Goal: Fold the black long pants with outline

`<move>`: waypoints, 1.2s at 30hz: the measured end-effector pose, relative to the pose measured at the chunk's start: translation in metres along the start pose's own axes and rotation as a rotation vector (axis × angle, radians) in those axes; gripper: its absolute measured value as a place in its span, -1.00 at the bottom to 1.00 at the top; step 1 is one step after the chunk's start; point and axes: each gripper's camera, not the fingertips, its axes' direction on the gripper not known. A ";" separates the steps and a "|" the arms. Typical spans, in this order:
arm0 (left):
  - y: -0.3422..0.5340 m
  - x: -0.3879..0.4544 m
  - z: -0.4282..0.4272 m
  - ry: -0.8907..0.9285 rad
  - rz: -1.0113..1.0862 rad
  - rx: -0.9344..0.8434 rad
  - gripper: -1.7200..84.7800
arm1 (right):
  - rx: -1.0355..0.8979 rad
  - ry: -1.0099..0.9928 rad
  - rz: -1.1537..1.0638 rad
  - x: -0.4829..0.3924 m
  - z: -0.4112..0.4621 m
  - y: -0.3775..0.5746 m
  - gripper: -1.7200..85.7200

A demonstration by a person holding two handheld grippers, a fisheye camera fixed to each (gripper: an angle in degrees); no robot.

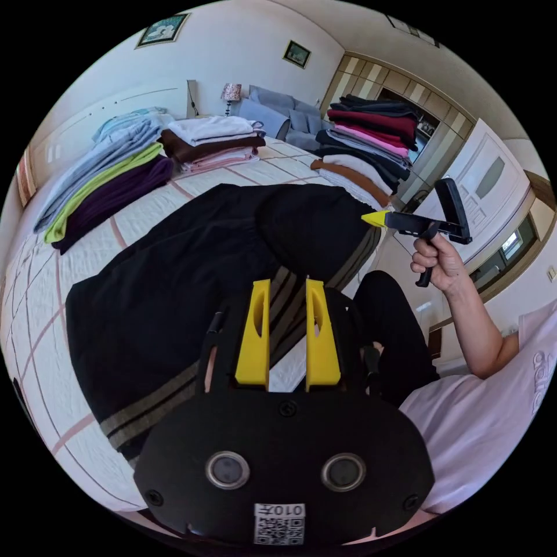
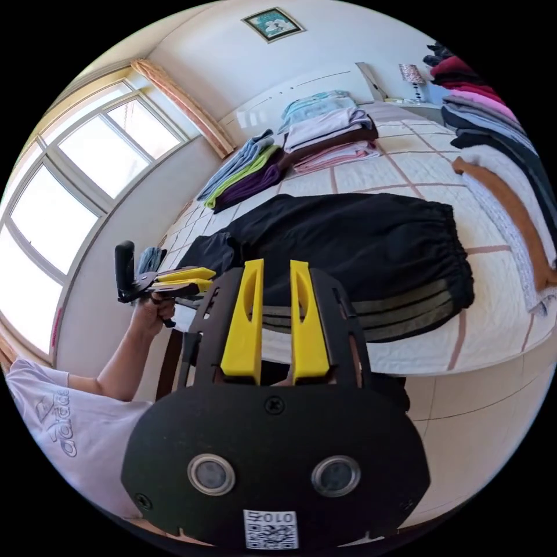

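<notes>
The black long pants (image 1: 191, 272) with grey side stripes lie spread on the quilted bed (image 1: 35, 325). In the right gripper view the pants (image 2: 348, 243) stretch from the gathered waistband on the right to the leg ends on the left. My left gripper (image 1: 288, 284) hovers over the striped edge near the bed's side, its jaws a narrow gap apart with nothing between them. My right gripper (image 2: 275, 264) hangs off the bed edge, jaws likewise slightly apart and holding nothing. A hand holds the right gripper (image 1: 374, 219) beyond the pants' end. The left gripper (image 2: 197, 277) is held near the leg ends.
Stacks of folded clothes (image 1: 214, 142) and a taller dark and pink stack (image 1: 371, 139) stand at the far side of the bed. A row of folded blue, green and purple items (image 1: 104, 185) lies to the left. A person in a light shirt (image 1: 481, 418) stands by the bed; tiled floor (image 2: 493, 429) lies below.
</notes>
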 end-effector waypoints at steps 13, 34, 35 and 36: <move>0.205 -0.009 -0.061 -0.600 -0.062 -0.006 -0.69 | -0.253 -0.066 0.005 -0.034 0.138 -0.043 -0.66; 0.262 -0.044 -0.006 -0.554 -0.194 -0.003 -0.84 | -0.389 0.088 -0.126 -0.041 0.168 -0.096 -0.78; 0.264 -0.048 -0.003 -0.555 -0.215 -0.025 -0.83 | -0.436 0.028 -0.062 -0.019 0.184 -0.089 -0.78; 0.265 -0.049 -0.004 -0.549 -0.223 -0.028 -0.83 | -0.363 -0.068 -0.009 -0.005 0.178 -0.084 -0.78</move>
